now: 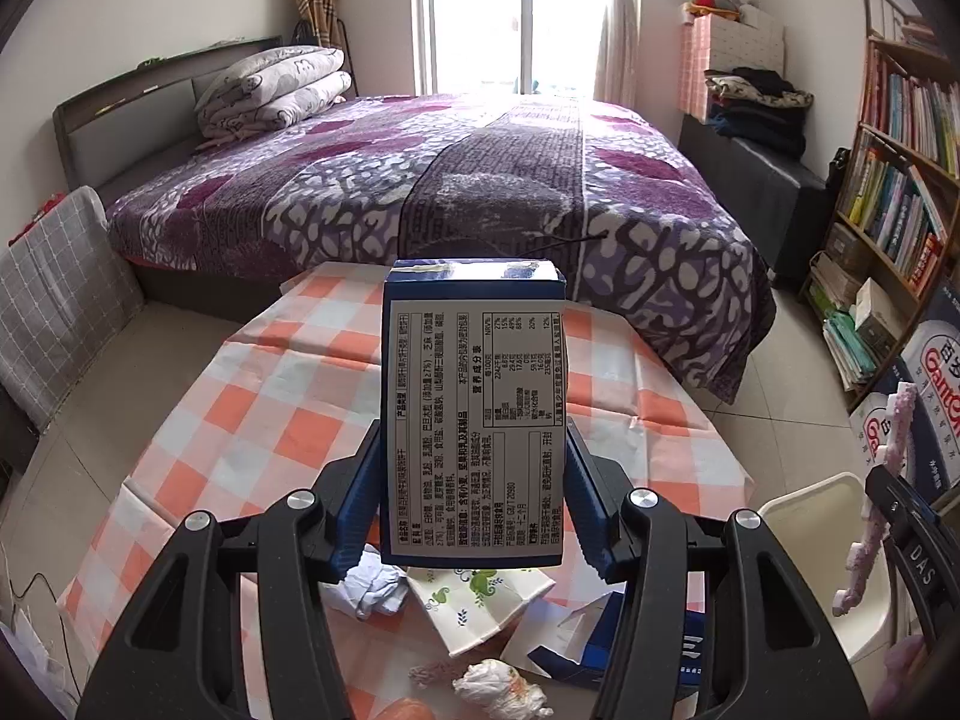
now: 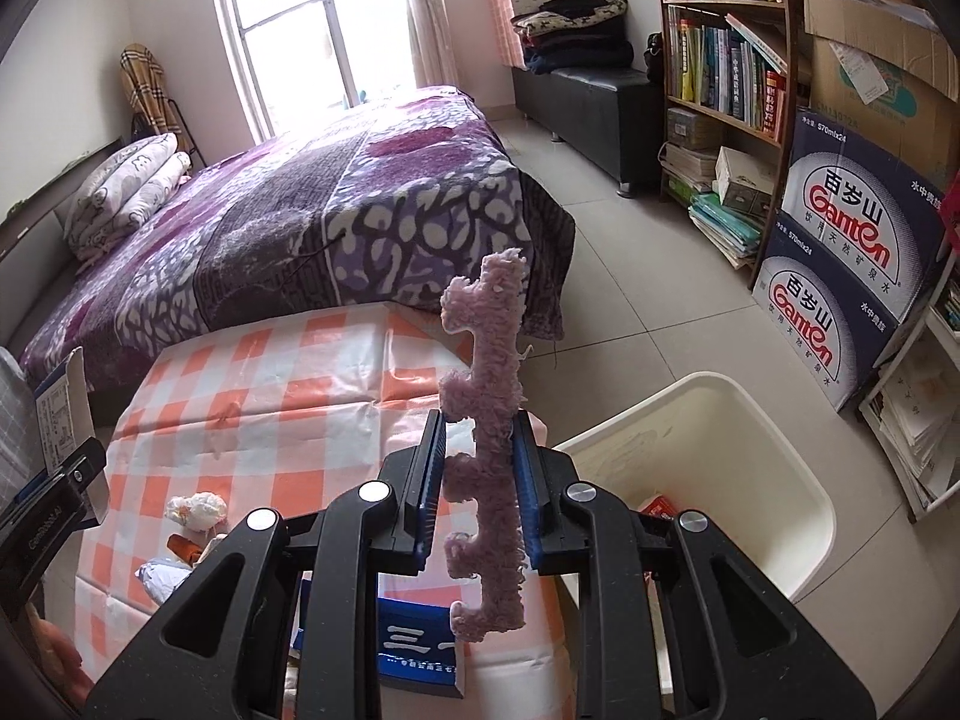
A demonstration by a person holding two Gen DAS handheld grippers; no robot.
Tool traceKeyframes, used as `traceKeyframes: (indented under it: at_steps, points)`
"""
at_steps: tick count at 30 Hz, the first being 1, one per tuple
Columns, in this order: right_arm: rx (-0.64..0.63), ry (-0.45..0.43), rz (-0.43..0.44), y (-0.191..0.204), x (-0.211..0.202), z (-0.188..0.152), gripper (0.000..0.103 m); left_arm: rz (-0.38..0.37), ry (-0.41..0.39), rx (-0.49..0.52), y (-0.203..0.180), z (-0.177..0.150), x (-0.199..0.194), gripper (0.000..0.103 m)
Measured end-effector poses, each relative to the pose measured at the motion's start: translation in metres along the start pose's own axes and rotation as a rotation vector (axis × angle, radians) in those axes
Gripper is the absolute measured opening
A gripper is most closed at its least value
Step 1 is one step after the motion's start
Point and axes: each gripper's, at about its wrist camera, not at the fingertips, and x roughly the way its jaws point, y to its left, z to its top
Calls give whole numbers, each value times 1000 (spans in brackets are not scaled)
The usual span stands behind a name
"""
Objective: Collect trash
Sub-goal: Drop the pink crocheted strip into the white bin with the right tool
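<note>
My left gripper [image 1: 472, 480] is shut on a blue and white snack box [image 1: 472, 396], held upright above the checked table [image 1: 252, 420]; the box also shows in the right wrist view [image 2: 60, 414]. My right gripper [image 2: 478, 462] is shut on a fluffy pink strip [image 2: 486, 420], held upright near the table's right edge, beside the white bin [image 2: 720, 420]. The strip also shows in the left wrist view [image 1: 882, 498]. On the table lie crumpled paper [image 1: 375, 588], a patterned paper cup [image 1: 474, 600], a flat blue box [image 2: 414, 648] and a crumpled wrapper [image 2: 198, 510].
The white bin [image 1: 822, 510] stands on the floor right of the table, with something red inside [image 2: 657, 507]. A bed with a purple cover [image 1: 450, 180] is beyond the table. Bookshelves [image 2: 720, 60] and stacked water cartons [image 2: 840, 252] stand at the right.
</note>
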Motion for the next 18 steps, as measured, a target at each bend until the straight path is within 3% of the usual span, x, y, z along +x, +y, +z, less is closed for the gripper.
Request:
traceKeyframes:
  at_steps: [18]
  points:
    - [127,42,-82,-81,-1,5,22,-114,-7,120,-88,-14,-9,55]
